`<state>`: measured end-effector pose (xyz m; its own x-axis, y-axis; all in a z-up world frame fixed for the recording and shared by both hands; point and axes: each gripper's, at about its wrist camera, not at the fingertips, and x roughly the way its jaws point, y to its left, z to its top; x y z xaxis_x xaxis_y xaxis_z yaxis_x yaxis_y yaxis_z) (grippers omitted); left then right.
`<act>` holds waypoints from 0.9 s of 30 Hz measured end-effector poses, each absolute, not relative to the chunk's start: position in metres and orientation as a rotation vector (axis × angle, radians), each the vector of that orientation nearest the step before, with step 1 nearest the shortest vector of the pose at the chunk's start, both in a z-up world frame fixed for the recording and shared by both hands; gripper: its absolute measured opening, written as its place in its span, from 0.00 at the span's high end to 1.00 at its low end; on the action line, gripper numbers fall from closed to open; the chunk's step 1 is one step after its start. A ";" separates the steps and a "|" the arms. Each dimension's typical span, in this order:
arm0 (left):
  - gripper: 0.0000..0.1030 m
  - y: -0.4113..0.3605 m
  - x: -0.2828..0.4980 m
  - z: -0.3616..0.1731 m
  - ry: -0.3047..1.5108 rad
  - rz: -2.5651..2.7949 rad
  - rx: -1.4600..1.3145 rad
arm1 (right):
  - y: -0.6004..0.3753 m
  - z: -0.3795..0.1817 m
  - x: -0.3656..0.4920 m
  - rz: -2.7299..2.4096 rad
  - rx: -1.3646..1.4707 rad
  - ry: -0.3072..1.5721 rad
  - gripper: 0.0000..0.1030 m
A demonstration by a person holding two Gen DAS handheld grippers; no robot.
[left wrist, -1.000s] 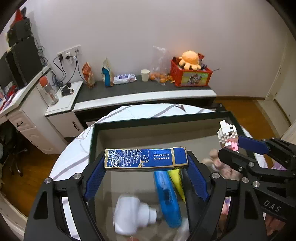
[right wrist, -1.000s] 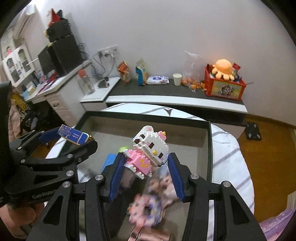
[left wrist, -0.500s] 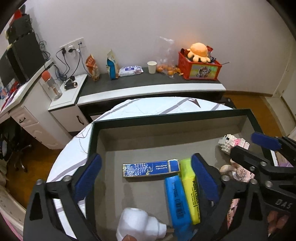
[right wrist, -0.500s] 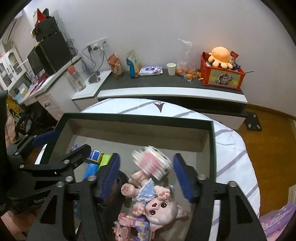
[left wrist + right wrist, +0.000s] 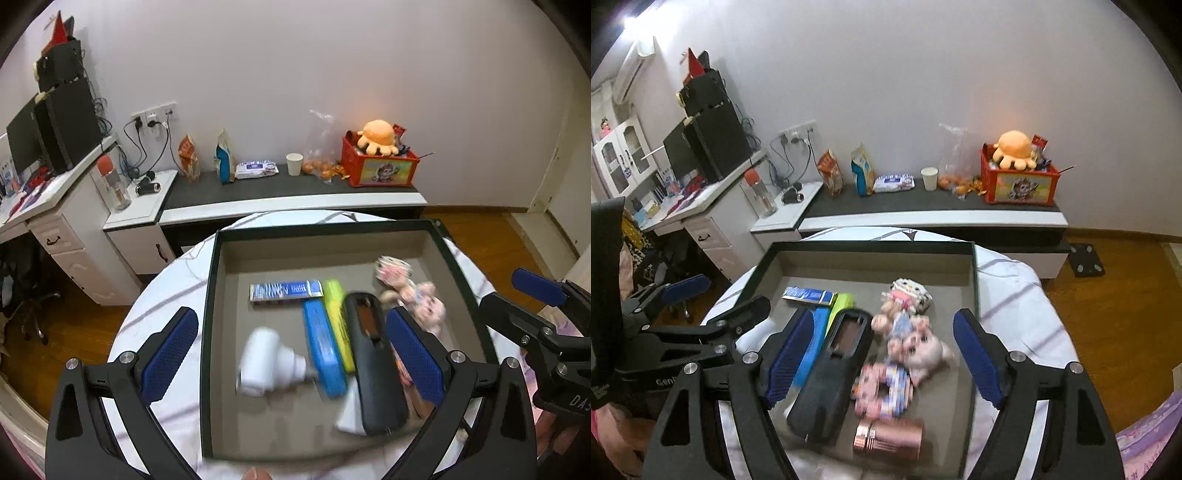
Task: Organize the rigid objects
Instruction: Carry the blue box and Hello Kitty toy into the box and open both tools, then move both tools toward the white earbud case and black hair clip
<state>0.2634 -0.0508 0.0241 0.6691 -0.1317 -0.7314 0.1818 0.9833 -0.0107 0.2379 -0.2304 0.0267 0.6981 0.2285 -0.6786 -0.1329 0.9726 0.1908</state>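
Both tongs, left (image 5: 295, 350) and right (image 5: 882, 354), gape wide and empty above the tray (image 5: 208, 295), jaws just opened. The blue box (image 5: 286, 290) and the block cat (image 5: 910, 295), gripped a second ago, now lie inside the tray. Only the right view shows the copper can (image 5: 888, 439); only the left shows the white bottle (image 5: 269, 363).

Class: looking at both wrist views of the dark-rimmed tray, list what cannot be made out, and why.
- Left wrist: white plastic bottle, motion-blurred, no label readable.
- Left wrist: white item mostly hidden under black case.
- Right wrist: pink block toy blurred.
- Both: print on blue flat box too small.
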 end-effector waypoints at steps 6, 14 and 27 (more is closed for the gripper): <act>0.00 -0.051 0.209 0.033 0.799 -0.198 0.070 | -0.239 0.033 0.182 0.181 0.134 0.755 0.23; 0.00 -0.059 0.146 0.034 0.810 -0.236 0.096 | -0.250 0.020 0.125 0.163 0.155 0.772 0.23; 0.00 -0.057 0.122 -0.003 0.878 -0.232 0.076 | -0.259 -0.015 0.095 0.147 0.172 0.839 0.23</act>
<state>0.1220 -0.0575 -0.0033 0.6153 -0.1699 -0.7698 0.2317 0.9723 -0.0293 0.0953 -0.2591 -0.0145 0.6599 0.1966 -0.7252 -0.0614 0.9760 0.2087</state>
